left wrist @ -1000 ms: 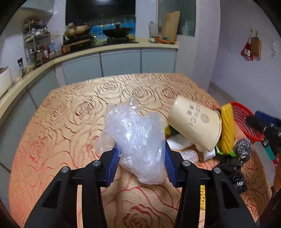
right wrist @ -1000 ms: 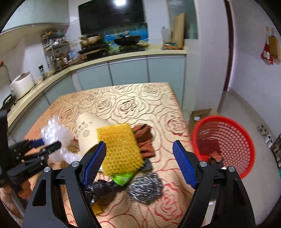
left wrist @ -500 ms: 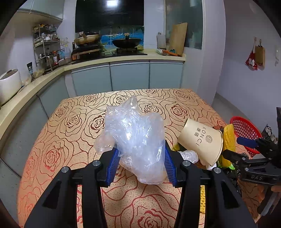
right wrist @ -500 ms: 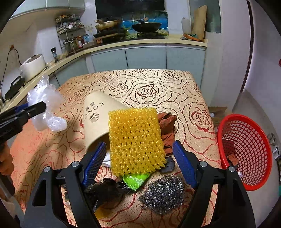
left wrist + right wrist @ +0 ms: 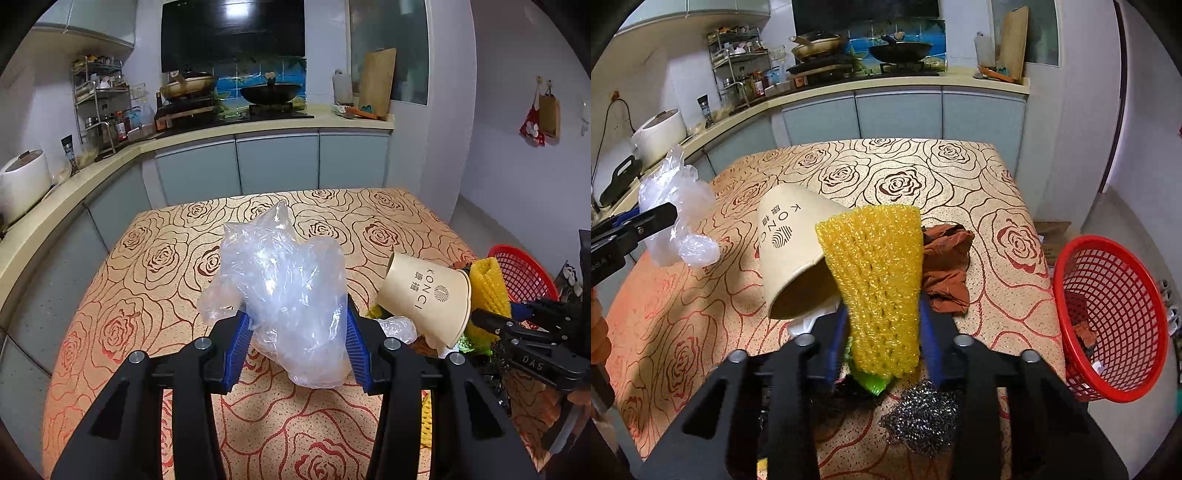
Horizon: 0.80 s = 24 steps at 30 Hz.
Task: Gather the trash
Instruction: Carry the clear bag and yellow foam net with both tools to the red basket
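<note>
Left fingers (image 5: 240, 341) pinch crinkly clear plastic bag (image 5: 284, 295); right fingers (image 5: 929, 332) squeeze a yellow foam net (image 5: 879, 284).

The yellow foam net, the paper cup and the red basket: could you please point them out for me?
yellow foam net (image 5: 877, 280), right wrist view, middle of its mesh.
paper cup (image 5: 786, 236), right wrist view, printed side wall.
red basket (image 5: 1108, 395), right wrist view, near rim.

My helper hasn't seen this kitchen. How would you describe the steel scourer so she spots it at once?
Start at the rose-patterned table, on the side nearest the red basket. In the trash pile there, the scourer lies just below the yellow sponge held in the right tool. It is the only grey, shiny tangle of wire.
</note>
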Each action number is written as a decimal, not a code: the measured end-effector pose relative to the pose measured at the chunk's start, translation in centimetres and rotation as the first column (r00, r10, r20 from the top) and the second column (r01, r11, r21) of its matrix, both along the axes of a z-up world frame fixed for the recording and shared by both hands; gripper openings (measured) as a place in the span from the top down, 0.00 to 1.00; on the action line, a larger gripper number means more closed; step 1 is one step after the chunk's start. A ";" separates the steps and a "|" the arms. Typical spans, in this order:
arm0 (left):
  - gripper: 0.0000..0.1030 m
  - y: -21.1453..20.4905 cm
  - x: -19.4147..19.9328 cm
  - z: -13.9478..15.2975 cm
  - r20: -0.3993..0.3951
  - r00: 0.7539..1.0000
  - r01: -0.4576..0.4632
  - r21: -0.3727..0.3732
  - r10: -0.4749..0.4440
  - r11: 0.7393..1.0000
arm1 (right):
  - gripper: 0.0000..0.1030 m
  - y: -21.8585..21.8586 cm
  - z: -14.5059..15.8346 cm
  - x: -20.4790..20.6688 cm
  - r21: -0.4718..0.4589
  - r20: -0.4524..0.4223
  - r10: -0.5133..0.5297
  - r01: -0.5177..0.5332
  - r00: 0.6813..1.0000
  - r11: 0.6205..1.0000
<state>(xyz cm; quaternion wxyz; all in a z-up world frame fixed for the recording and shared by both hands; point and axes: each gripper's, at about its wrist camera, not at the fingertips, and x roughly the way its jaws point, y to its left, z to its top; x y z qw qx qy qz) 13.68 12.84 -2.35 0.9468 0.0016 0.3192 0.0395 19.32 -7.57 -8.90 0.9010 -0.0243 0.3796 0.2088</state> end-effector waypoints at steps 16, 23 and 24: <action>0.57 -1.6 -0.6 2.2 0.057 0.998 0.011 0.012 -0.012 1.000 | 0.70 -3.4 5.5 -2.1 0.082 0.129 -0.070 0.060 0.989 0.995; 0.57 -3.0 -0.5 3.5 0.086 0.996 0.035 0.012 -0.036 0.999 | 0.70 -4.2 7.1 -2.7 0.103 0.164 -0.089 0.072 0.982 0.992; 0.57 -3.1 -0.4 3.6 0.088 0.995 0.038 0.011 -0.038 0.999 | 0.70 -4.2 7.2 -2.8 0.105 0.168 -0.092 0.075 0.982 0.992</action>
